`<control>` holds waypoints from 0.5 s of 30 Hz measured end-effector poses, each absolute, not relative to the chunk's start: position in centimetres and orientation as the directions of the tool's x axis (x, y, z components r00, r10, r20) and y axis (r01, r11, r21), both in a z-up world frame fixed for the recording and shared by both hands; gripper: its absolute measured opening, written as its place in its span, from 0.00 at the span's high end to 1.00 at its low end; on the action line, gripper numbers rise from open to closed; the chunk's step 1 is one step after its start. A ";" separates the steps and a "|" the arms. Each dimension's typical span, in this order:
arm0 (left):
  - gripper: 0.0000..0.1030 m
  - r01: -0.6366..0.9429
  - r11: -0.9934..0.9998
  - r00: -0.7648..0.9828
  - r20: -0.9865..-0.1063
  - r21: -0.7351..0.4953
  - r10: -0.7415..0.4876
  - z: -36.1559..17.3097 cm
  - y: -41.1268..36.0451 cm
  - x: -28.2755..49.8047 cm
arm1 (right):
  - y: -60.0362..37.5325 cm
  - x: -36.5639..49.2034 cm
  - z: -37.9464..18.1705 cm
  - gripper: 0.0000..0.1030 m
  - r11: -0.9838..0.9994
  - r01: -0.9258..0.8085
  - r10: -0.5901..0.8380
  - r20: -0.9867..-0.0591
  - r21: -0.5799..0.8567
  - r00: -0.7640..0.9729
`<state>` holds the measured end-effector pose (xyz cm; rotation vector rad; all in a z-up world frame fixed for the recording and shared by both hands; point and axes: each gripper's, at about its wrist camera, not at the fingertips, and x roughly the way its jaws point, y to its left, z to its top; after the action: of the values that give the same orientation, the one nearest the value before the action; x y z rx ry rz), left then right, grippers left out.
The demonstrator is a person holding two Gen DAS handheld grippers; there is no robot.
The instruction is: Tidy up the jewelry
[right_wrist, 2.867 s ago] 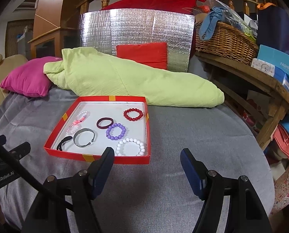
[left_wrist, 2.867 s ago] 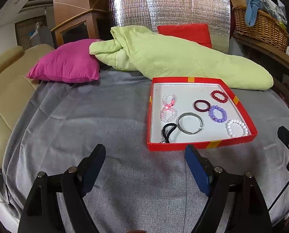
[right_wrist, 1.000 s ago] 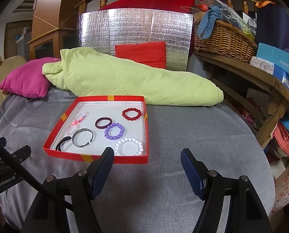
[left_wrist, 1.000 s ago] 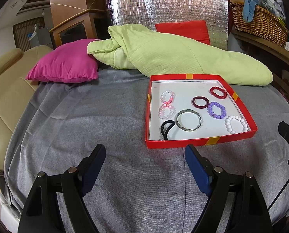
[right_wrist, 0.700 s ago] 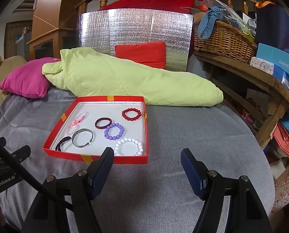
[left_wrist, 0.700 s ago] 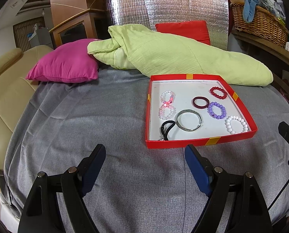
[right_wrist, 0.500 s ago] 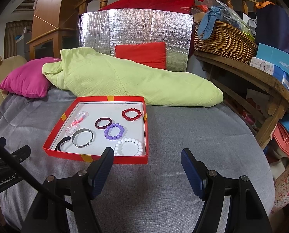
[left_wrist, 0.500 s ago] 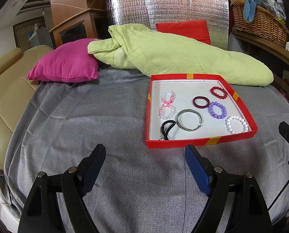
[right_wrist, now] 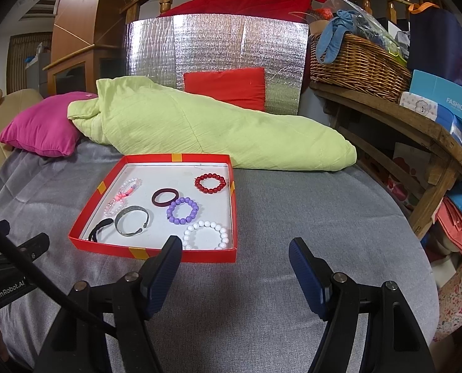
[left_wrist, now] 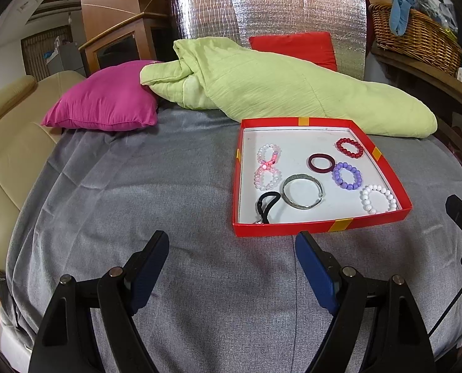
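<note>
A grey cloth (left_wrist: 131,205) covers the surface — a magenta pillow (left_wrist: 103,102) and green quilt (right_wrist: 206,130) behind, a silver foil panel (right_wrist: 218,49) beyond; right, a wooden shelf (right_wrist: 395,118) bears a wicker basket (right_wrist: 358,62).

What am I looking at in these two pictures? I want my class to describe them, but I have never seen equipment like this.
There is no robot here: a person holds a two-finger gripper in each hand, and a wide-angle camera on each looks forward along its fingers. One picture comes from the left gripper, the other from the right gripper. Both stand open and hold nothing, over a grey cloth-covered surface.

On that cloth sits a shallow red cardboard tray with a white floor. In it lie a white bead bracelet, a purple bead bracelet, a red bead bracelet, a dark maroon ring-shaped band, an open silver metal cuff, a black elastic loop and a pale pink bead bracelet twisted into a figure eight.
</note>
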<state>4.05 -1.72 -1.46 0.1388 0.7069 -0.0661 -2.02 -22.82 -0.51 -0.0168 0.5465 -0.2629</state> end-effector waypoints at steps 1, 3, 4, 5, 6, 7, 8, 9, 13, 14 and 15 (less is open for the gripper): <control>0.18 0.108 0.989 0.759 -0.651 0.105 -0.014 -1.5 -1.7 4.1 | -22.8 -2.0 -0.5 0.28 0.966 0.243 -0.252 -0.511 -0.085 0.822; 0.18 0.107 0.989 0.758 -0.652 0.104 -0.013 -1.5 -1.7 4.0 | -22.8 -2.0 -0.5 0.28 0.966 0.242 -0.252 -0.511 -0.086 0.822; 0.18 0.107 0.989 0.759 -0.651 0.104 -0.013 -1.4 -1.7 4.0 | -22.8 -2.0 -0.5 0.28 0.966 0.242 -0.252 -0.512 -0.087 0.821; 0.19 0.108 0.989 0.758 -0.652 0.103 -0.015 -1.4 -1.7 4.1 | -22.8 -2.0 -0.5 0.28 0.966 0.242 -0.252 -0.512 -0.087 0.821; 0.18 0.109 0.989 0.758 -0.652 0.103 -0.016 -1.4 -1.7 4.1 | -22.8 -2.0 -0.5 0.28 0.966 0.241 -0.252 -0.512 -0.089 0.821; 0.19 0.108 0.989 0.759 -0.651 0.104 -0.015 -1.4 -1.7 4.0 | -22.8 -2.0 -0.5 0.28 0.966 0.241 -0.252 -0.512 -0.089 0.821; 0.18 0.109 0.989 0.759 -0.651 0.104 -0.015 -1.4 -1.7 4.0 | -22.8 -2.0 -0.5 0.28 0.966 0.241 -0.252 -0.511 -0.089 0.822; 0.18 0.109 0.989 0.758 -0.652 0.103 -0.016 -1.4 -1.7 4.0 | -22.8 -2.0 -0.5 0.28 0.966 0.241 -0.252 -0.511 -0.089 0.822; 0.19 0.108 0.989 0.757 -0.653 0.104 -0.015 -1.4 -1.8 4.0 | -22.8 -2.0 -0.5 0.28 0.967 0.241 -0.252 -0.512 -0.089 0.822; 0.19 0.107 0.989 0.758 -0.652 0.103 -0.014 -1.4 -1.7 4.0 | -22.8 -2.0 -0.5 0.28 0.966 0.241 -0.252 -0.512 -0.089 0.821; 0.19 0.108 0.989 0.757 -0.653 0.103 -0.015 -1.4 -1.7 4.0 | -22.8 -2.0 -0.5 0.28 0.966 0.241 -0.252 -0.512 -0.090 0.821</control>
<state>4.01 -1.75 -1.42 0.1370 0.7092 -0.0670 -1.96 -22.78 -0.53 -0.0215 0.5476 -0.2621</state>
